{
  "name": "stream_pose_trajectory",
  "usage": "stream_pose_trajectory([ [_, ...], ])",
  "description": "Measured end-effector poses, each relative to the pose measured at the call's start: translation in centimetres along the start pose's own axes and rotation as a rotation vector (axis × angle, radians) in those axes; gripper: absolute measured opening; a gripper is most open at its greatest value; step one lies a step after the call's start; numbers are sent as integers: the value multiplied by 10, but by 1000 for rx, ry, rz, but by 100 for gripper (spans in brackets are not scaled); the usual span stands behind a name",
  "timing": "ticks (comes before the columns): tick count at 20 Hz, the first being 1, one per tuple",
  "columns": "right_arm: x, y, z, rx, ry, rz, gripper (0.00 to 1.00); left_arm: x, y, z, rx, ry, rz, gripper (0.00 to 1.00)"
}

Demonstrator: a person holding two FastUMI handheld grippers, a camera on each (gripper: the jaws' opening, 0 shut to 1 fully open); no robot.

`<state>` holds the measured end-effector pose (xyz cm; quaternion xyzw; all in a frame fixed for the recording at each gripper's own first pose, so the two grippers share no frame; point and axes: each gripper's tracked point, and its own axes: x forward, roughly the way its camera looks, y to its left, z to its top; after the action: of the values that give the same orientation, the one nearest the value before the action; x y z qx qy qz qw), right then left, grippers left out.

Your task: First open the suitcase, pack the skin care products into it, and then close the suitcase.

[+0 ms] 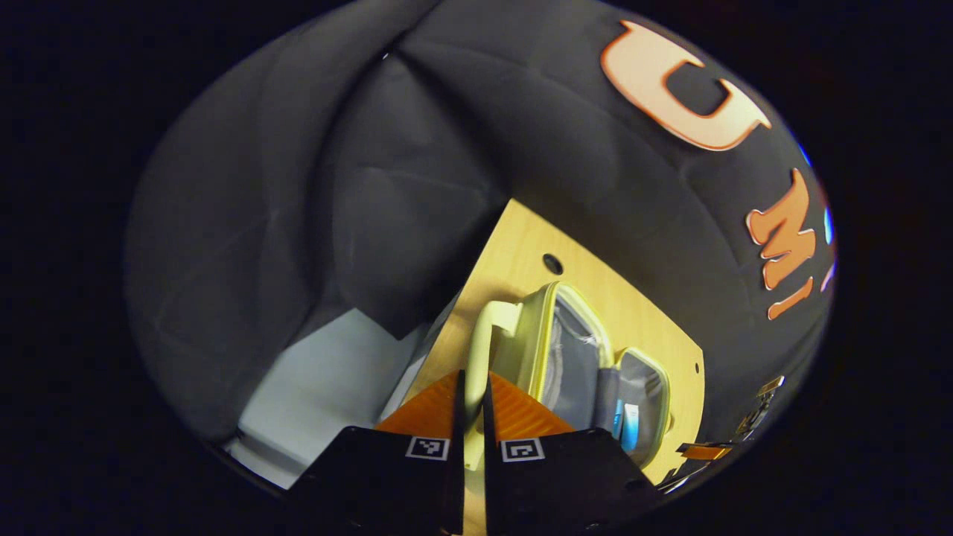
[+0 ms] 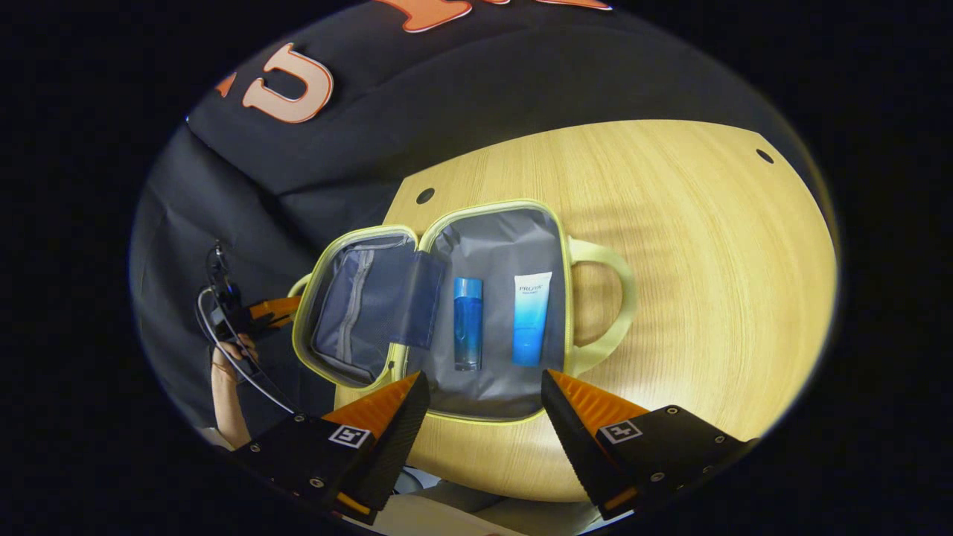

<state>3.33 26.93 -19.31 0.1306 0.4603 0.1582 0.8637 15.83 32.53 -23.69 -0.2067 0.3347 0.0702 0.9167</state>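
A small suitcase (image 2: 447,313) lies opened flat on a pale wooden table (image 2: 707,260), its two halves spread side by side like an open book, so the inside faces up and can be loaded from above. It is a soft case with a yellow-green shell and rim, a grey lining, and a looped carry handle (image 2: 607,305) sticking out from the right half. The left half carries a zipped mesh pocket, and a dark fabric flap (image 2: 417,301) folds across the hinge between the halves. Two skin care products already rest in the right half, lying parallel and a little apart — a slim blue bottle (image 2: 467,322) on the left and a white-to-blue tube (image 2: 530,318) on the right. The right gripper (image 2: 484,394) hovers over the near edge of the case with its fingers spread wide and nothing between them, as though it has nothing more to carry. In the left gripper view the left gripper (image 1: 470,402) sits at the far-left end of the case, its fingers drawn in around the handle (image 1: 488,335) of that half; the gap is narrow and the handle runs through it, so it looks clenched on the handle — probably a hold for swinging that half over. Packing looks finished; closing the case seems to be what remains.
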Motion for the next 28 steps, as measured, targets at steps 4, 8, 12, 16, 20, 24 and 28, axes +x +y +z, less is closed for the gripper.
stream_pose_trajectory([
  [4,-23,-22,24,-17,-96,0,96,-50,-71,15,138,-67,8,10],
  [8,-62,-52,46,-4,-172,48,96,-65,-126,14,263,-96,130,10],
  [12,-100,-100,61,-9,-229,74,96,-80,-200,8,386,-155,203,11],
  [16,-130,-157,59,-16,-243,78,96,-83,-295,-17,613,-205,302,11],
  [20,-152,-210,50,30,-252,86,95,-53,-379,-63,799,-242,377,5],
  [24,-165,-252,38,81,-255,62,96,-1,-445,-131,818,-169,257,5],
  [28,-176,-295,21,150,-253,17,95,81,-473,-229,817,18,188,5],
])
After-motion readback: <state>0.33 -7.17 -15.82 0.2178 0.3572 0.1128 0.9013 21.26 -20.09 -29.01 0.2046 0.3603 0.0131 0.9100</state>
